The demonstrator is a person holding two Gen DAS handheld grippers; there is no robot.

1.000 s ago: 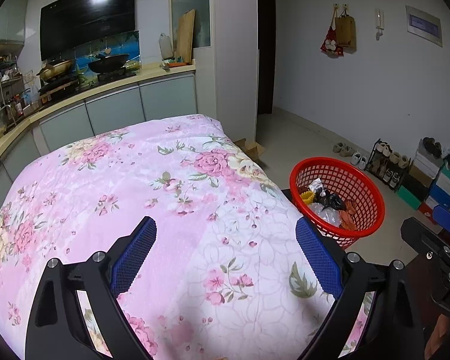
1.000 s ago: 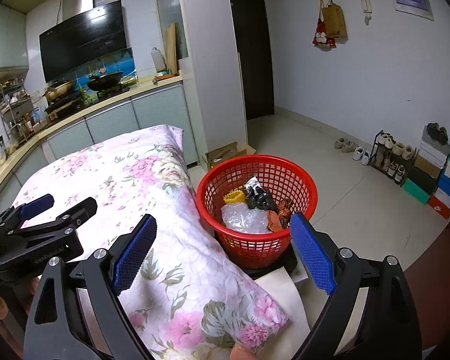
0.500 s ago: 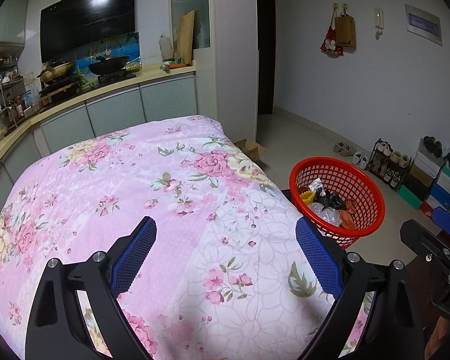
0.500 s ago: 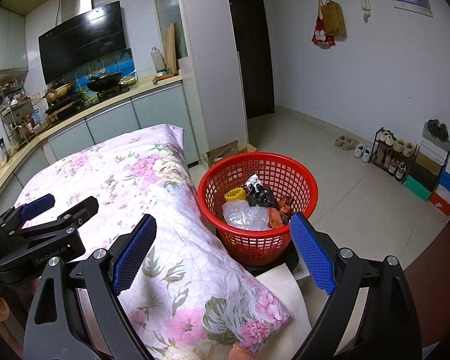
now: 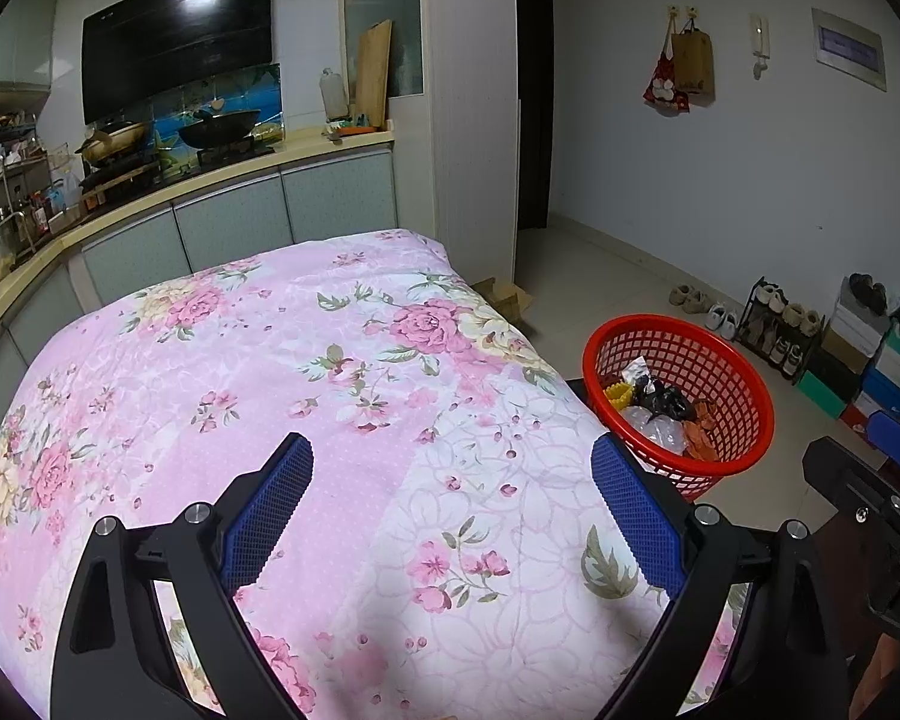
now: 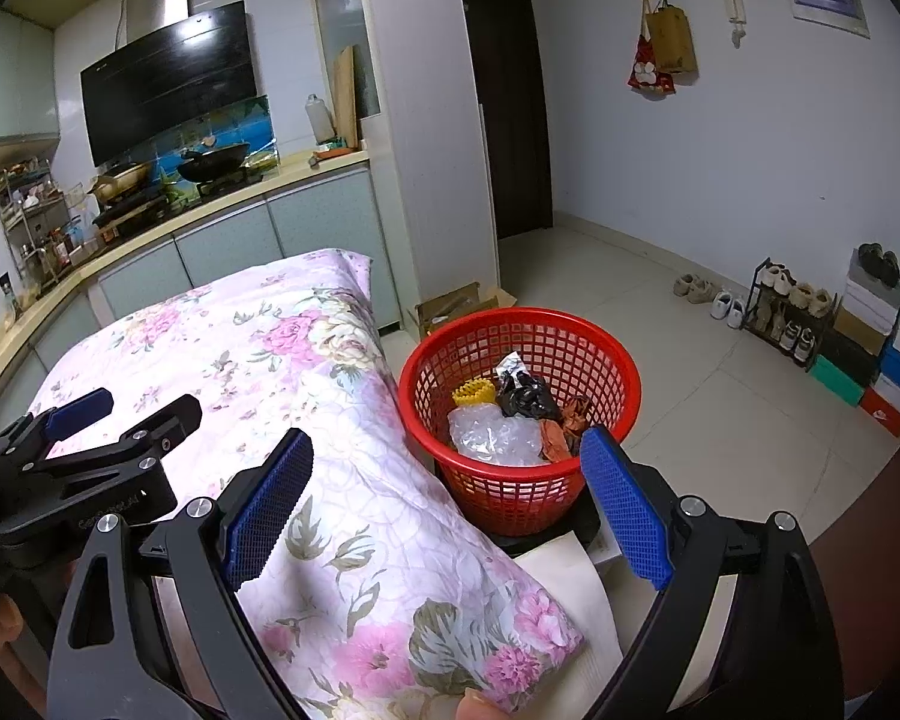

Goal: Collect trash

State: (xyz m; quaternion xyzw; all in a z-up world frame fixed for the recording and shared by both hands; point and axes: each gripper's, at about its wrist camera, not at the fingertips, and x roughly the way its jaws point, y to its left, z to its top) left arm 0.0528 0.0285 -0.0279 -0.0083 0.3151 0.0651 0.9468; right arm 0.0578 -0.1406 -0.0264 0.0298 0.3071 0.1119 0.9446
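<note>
A red mesh basket (image 6: 606, 354) stands on the floor beside the table's right edge; it also shows in the left wrist view (image 5: 744, 384). Inside lie clear plastic wrap (image 6: 495, 435), a black bag (image 6: 525, 393), a yellow piece (image 6: 471, 391) and brown scraps (image 6: 561, 426). My left gripper (image 5: 450, 474) is open and empty above the pink floral cloth (image 5: 306, 372). My right gripper (image 6: 444, 471) is open and empty, above the cloth's right edge, with the basket just beyond it. No trash shows on the cloth.
A kitchen counter (image 5: 222, 174) with a stove runs behind the table. A white pillar (image 6: 432, 138) and dark doorway stand beyond. A cardboard box (image 6: 450, 306) lies on the floor. A shoe rack and stacked boxes (image 6: 858, 330) line the right wall.
Almost nothing: the right wrist view has shifted very slightly, the basket sitting a touch lower. Both grippers stay open and empty.
</note>
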